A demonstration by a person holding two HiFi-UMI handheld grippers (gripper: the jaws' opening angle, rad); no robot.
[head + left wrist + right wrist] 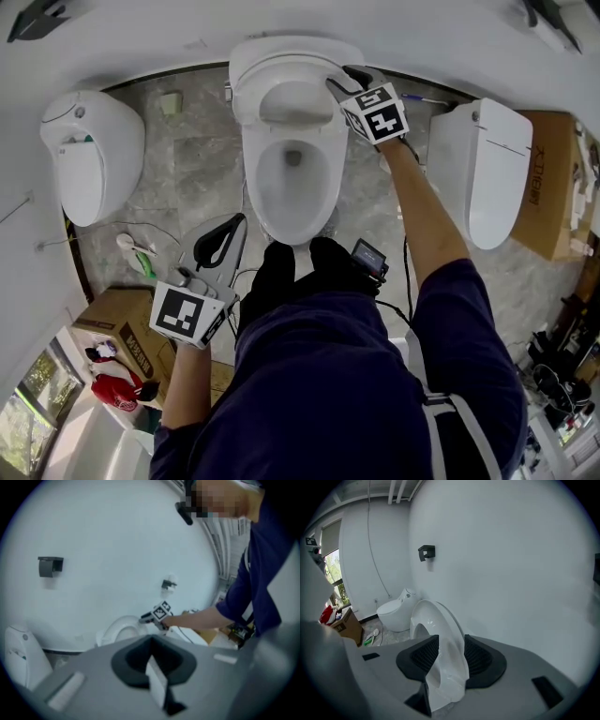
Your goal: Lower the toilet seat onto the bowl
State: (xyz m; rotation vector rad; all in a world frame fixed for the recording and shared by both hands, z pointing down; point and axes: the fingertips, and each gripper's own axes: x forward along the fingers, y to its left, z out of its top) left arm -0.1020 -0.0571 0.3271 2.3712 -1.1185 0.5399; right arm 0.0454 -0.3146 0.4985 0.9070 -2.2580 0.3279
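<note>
At the back of the toilet, the seat stands raised, well clear of the bowl below it. The right gripper reaches to the seat's right edge with its jaws wide apart, one on each side of the rim. In the right gripper view the white rim fills the gap between the pads and sits close to both. I judge that they straddle it rather than clamp it. The left gripper hangs low by the person's left leg, apart from the toilet, its jaws together with nothing in them. So the task is barely begun: the seat is reached but not lowered. What is left is to close on the rim, swing the seat forward and down, and set it flat on the bowl.
</note>
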